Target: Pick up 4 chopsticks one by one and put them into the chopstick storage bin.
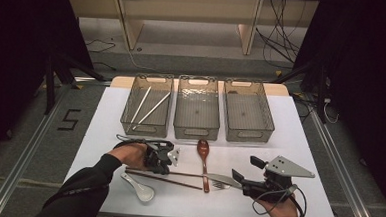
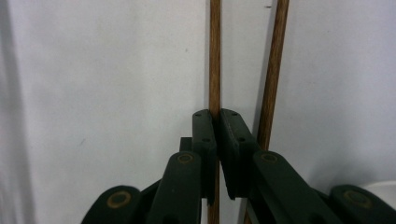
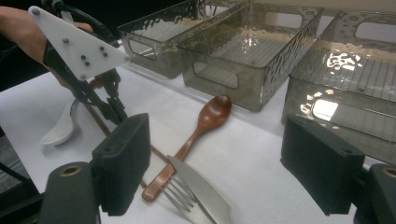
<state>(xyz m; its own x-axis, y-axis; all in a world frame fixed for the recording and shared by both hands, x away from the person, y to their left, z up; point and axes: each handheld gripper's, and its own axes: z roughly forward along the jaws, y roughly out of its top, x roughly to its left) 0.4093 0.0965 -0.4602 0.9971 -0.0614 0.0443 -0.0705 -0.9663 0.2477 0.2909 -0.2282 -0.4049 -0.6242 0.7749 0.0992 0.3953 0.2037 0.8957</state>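
My left gripper (image 1: 161, 165) (image 2: 217, 115) points down at the white table, its jaws shut on one brown chopstick (image 2: 214, 56). A second brown chopstick (image 2: 274, 70) lies just beside it, outside the jaws. In the high view both chopsticks (image 1: 177, 178) run rightward from that gripper. My right gripper (image 1: 238, 179) (image 3: 222, 163) rests low at the front right, open, its pads wide apart with nothing between them. Just beyond its jaws lie a knife (image 3: 201, 186) and a fork (image 3: 180, 193).
A brown wooden spoon (image 1: 203, 154) (image 3: 210, 119) lies mid-table, a white ceramic spoon (image 1: 139, 188) (image 3: 60, 128) front left. Three clear bins stand at the back: the left bin (image 1: 144, 131) holds two white chopsticks (image 1: 148, 108), then the middle bin (image 1: 195, 133) and the right bin (image 1: 249, 136).
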